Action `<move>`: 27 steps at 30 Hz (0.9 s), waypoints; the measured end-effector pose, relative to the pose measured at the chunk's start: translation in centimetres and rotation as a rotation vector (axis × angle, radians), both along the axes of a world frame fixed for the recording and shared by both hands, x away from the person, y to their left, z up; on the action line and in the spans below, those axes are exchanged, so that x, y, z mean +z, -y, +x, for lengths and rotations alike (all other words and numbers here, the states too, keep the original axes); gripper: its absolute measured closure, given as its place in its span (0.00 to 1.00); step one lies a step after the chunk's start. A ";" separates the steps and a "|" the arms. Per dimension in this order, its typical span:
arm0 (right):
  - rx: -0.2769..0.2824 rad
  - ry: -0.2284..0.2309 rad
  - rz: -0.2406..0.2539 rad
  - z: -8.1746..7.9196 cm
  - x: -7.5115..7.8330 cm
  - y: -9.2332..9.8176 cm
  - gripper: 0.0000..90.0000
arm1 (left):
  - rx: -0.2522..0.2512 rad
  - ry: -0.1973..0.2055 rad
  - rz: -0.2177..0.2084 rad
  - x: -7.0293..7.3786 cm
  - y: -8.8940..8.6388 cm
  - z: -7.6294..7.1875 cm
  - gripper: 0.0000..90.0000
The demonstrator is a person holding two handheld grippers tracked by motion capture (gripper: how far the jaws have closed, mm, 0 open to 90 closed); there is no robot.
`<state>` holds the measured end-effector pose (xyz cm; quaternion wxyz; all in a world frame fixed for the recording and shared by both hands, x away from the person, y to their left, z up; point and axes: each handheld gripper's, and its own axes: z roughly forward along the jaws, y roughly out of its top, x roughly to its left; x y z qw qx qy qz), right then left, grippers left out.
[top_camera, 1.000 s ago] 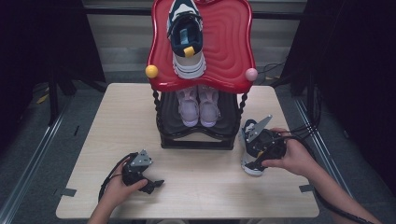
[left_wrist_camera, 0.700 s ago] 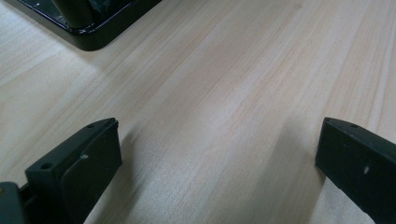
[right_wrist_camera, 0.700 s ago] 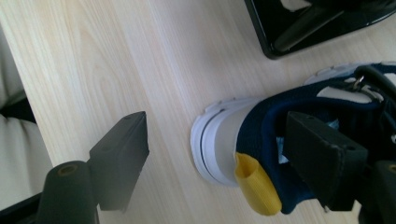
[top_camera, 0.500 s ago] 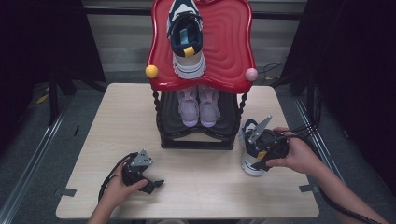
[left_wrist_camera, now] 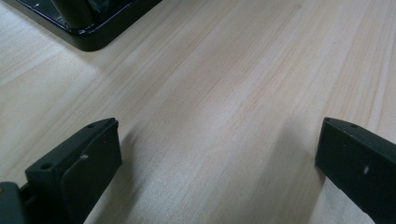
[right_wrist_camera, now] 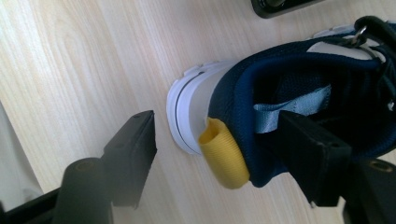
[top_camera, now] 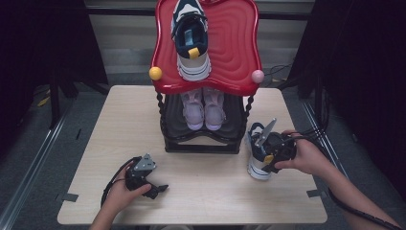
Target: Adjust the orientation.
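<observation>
Right gripper (right_wrist_camera: 219, 154): jaws spread astride the navy sneaker's (top_camera: 258, 155) heel collar near the surface's right edge; seat deeper before closing. Left gripper (left_wrist_camera: 219, 163): jaws spread, empty.

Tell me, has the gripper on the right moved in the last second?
Barely. The right gripper stays at the navy shoe beside the black rack, perhaps slightly nearer the person.

Navy-white sneaker (top_camera: 259, 158) upright beside rack (top_camera: 203, 139)
</observation>
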<state>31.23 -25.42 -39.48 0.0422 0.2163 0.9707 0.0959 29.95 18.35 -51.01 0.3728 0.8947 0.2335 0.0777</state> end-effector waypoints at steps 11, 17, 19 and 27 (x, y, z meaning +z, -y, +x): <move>0.070 -0.032 -0.099 1.1 -1.0 -0.6 0.55 | 0.000 0.000 -0.001 0.0 0.0 0.0 0.00; 0.111 -0.032 -0.143 1.4 -1.0 -0.9 0.61 | 0.000 0.006 0.008 0.0 0.1 0.2 0.00; 0.111 -0.040 -0.154 1.3 -0.9 -1.1 0.63 | 0.000 0.006 0.008 0.0 0.1 0.2 0.00; 0.104 -0.068 -0.159 1.3 -0.6 -1.4 0.73 | 0.000 0.007 0.002 0.0 0.1 0.1 0.00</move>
